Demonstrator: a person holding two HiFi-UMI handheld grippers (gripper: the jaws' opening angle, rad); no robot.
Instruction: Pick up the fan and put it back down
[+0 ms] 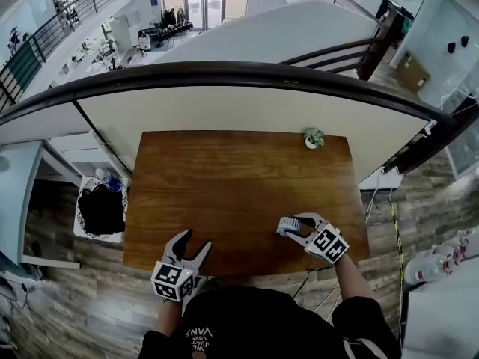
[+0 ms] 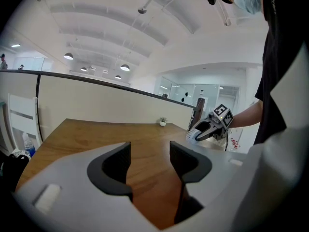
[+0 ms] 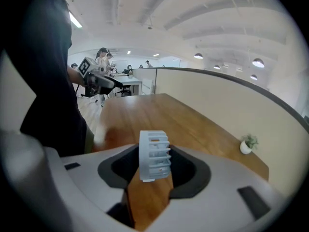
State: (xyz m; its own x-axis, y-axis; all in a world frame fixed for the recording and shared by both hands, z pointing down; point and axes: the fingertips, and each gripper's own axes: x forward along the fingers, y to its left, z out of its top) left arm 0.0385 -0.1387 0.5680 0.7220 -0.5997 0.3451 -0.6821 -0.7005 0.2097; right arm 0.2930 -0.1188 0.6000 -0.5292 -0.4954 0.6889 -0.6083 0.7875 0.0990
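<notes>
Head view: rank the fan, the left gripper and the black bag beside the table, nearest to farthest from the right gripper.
1. fan: between the jaws of the right gripper.
2. left gripper: to its left, at the near edge of the table.
3. black bag: off the table, far left.

an open-plan office: a balcony railing (image 1: 224,72) overlooks desks (image 1: 84,54) and glass doors (image 1: 203,2) below.
</notes>
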